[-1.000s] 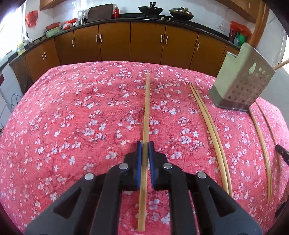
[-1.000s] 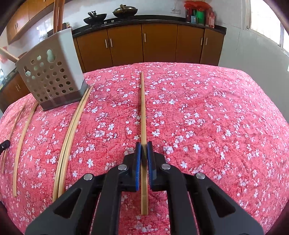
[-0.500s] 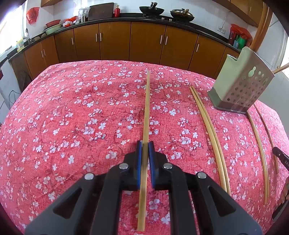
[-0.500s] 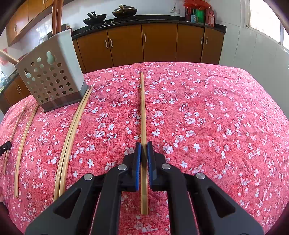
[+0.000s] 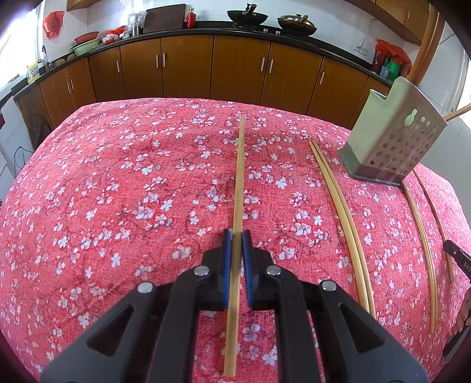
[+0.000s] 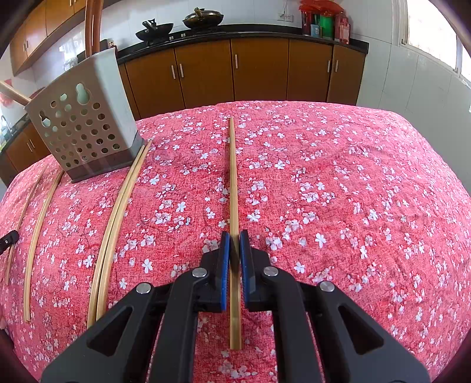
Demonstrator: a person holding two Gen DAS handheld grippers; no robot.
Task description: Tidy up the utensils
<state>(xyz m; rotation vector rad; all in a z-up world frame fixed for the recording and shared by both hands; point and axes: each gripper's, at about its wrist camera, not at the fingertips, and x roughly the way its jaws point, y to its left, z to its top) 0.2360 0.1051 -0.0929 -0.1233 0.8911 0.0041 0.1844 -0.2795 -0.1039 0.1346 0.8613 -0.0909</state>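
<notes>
In the left wrist view my left gripper (image 5: 237,238) is shut on a bamboo chopstick (image 5: 240,171) that points straight away over the red floral cloth. A pair of chopsticks (image 5: 338,212) lies to its right, then the perforated grey utensil holder (image 5: 394,138), then two single chopsticks (image 5: 421,235). In the right wrist view my right gripper (image 6: 234,238) is shut on another chopstick (image 6: 233,176). A chopstick pair (image 6: 117,218) and the holder (image 6: 85,123) lie to its left, with two single chopsticks (image 6: 41,229) beyond them.
The table's red floral cloth (image 5: 117,191) rounds off toward brown kitchen cabinets (image 5: 235,67) behind. Wooden handles (image 6: 94,26) stick up out of the holder. A black tip of the other gripper (image 5: 459,259) shows at the right edge of the left wrist view.
</notes>
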